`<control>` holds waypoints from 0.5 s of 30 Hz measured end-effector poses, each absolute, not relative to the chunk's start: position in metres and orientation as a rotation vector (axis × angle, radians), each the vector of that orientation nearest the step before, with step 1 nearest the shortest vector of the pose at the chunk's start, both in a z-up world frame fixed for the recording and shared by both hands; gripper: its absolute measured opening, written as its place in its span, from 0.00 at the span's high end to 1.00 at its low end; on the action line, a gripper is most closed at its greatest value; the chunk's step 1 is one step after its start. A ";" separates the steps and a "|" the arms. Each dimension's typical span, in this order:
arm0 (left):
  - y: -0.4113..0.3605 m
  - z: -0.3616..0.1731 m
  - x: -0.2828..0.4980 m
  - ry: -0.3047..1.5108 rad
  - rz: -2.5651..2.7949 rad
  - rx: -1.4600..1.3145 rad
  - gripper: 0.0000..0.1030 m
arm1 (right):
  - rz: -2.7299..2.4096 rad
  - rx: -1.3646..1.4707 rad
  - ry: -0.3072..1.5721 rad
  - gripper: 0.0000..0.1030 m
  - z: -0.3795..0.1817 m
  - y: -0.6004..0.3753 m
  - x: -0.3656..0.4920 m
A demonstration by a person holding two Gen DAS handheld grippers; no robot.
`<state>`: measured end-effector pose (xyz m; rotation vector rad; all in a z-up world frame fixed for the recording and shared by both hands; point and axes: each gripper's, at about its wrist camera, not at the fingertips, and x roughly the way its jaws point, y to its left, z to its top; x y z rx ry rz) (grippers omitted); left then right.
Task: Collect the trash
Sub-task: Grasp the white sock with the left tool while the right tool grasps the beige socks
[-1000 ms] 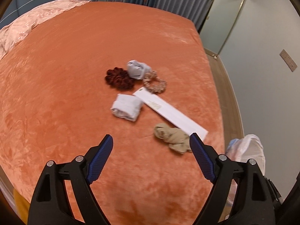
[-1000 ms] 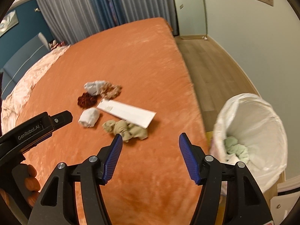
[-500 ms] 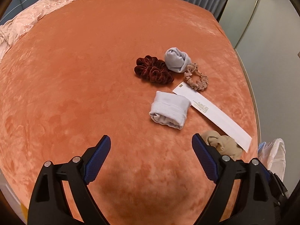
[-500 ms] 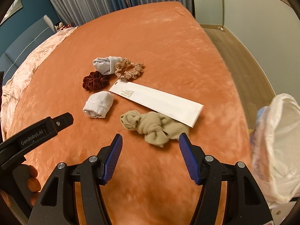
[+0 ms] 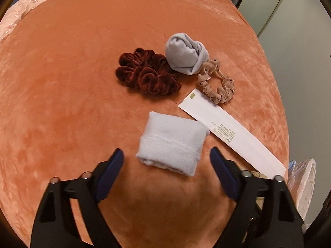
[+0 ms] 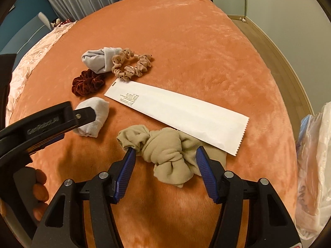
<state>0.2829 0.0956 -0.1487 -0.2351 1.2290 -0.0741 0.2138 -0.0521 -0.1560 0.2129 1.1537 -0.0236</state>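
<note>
On the orange bed cover (image 5: 62,103), a folded white sock (image 5: 171,142) lies between the jaws of my left gripper (image 5: 166,152). The jaws are closing, with both pads still clear of the sock. My right gripper (image 6: 165,151) straddles a knotted beige sock (image 6: 163,144). Its jaws are also closing, the pads close beside the cloth but not squeezing it. A long white paper wrapper (image 6: 175,111) lies just beyond, its lower end over the beige sock. From the right wrist view, the left gripper's fingers (image 6: 86,113) hide part of the white sock (image 6: 97,113).
Farther back lie a dark red scrunchie (image 5: 144,74), a rolled grey sock (image 5: 184,55) and a dotted beige scrunchie (image 5: 217,84). A white bin bag (image 6: 314,155) stands off the bed's right edge. A hand (image 6: 39,186) holds the left gripper. Pink bedding (image 6: 41,51) lies at the far left.
Both grippers have dropped toward the bed and moved forward. The white sock now sits between the left jaws and the beige sock between the right jaws. The left jaws have narrowed.
</note>
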 end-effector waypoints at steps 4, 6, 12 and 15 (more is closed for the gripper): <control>0.093 -0.158 0.288 1.256 -0.086 -0.242 0.47 | -0.020 0.234 1.152 0.51 -0.161 -0.056 0.215; 0.090 -0.157 0.286 1.241 -0.085 -0.222 0.51 | -0.014 0.239 1.147 0.54 -0.162 -0.057 0.215; 0.086 -0.147 0.275 1.219 -0.076 -0.207 0.58 | 0.009 0.252 1.141 0.70 -0.156 -0.057 0.208; 0.083 -0.139 0.267 1.210 -0.076 -0.213 0.59 | 0.020 0.275 1.137 0.73 -0.150 -0.058 0.202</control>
